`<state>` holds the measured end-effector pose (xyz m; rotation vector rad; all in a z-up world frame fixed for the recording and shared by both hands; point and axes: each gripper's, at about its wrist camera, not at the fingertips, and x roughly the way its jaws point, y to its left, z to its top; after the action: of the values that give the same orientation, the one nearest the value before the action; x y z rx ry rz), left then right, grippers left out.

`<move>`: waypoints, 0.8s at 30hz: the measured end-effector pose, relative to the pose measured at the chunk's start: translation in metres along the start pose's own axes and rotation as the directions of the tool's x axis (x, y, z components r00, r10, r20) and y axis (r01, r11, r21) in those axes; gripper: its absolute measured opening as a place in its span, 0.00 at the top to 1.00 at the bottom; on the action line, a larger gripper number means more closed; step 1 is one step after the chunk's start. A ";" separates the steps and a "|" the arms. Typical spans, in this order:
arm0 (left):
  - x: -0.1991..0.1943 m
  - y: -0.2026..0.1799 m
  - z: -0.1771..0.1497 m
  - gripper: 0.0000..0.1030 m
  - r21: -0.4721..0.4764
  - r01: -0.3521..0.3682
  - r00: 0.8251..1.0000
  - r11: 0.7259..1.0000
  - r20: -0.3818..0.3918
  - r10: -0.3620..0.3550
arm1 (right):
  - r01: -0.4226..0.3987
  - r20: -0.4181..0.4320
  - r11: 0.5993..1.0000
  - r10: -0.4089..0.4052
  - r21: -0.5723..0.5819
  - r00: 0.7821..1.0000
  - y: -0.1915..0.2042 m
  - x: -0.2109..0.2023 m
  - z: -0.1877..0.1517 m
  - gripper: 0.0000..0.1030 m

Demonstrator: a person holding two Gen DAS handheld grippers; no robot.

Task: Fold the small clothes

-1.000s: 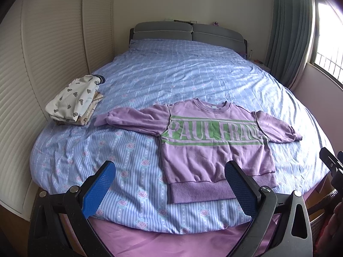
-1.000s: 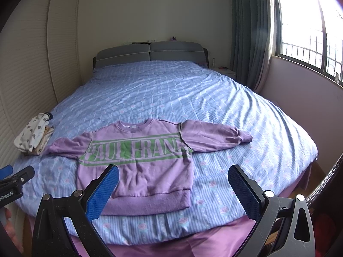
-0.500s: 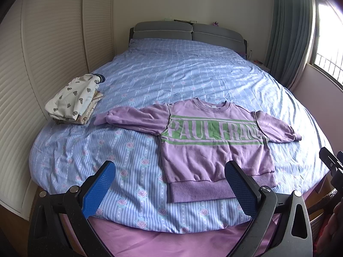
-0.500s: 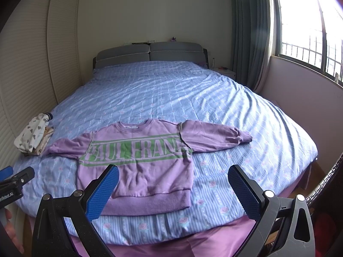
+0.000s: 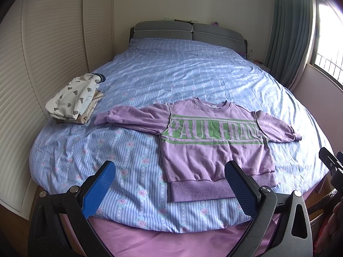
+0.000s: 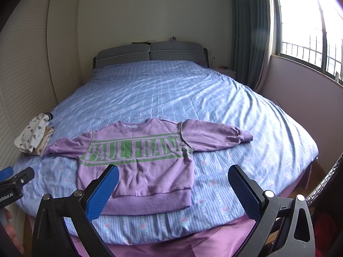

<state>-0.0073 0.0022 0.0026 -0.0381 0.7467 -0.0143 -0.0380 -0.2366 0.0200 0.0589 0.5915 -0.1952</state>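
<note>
Purple sweatshirt [image 5: 214, 150] lying flat, sleeves out, near foot of bed [image 5: 171, 75]; left gripper [image 5: 169, 190] and right gripper [image 6: 171, 191] hovering, jaws spread, empty; thick hem risking bunching, a one-layer pinch skewing fold.

Bed [image 5: 193, 79], covered by a blue striped, rose-printed quilt over a purple sheet. Laid flat near the foot: one purple cotton sweatshirt [image 5: 212, 150] with green lettering, sleeves spread. Near the left edge: a folded stack of white printed clothes [image 5: 72, 98].

Both wrist views from the bed's [image 5: 150, 81] foot, facing the headboard [image 6: 150, 52], sharing the sweatshirt [image 6: 141, 160]
</note>
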 end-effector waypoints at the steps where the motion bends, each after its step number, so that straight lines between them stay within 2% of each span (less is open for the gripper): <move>1: 0.000 0.000 0.000 0.00 0.000 0.000 1.000 1.000 0.000 0.000 | 0.000 0.001 1.000 0.000 0.001 1.000 -0.001 0.001 0.000 0.00; 17: -0.002 0.000 0.000 0.00 -0.007 0.006 1.000 1.000 -0.004 -0.006 | -0.005 -0.002 1.000 0.005 -0.003 1.000 0.002 -0.001 -0.001 0.00; 24: -0.014 0.006 -0.004 0.00 -0.028 0.006 0.999 1.000 0.037 -0.005 | -0.018 0.014 1.000 0.018 -0.011 1.000 0.010 -0.010 -0.001 0.00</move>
<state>-0.0206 0.0085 0.0092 -0.0669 0.7094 -0.0087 -0.0450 -0.2250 0.0250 0.0522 0.5778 -0.1752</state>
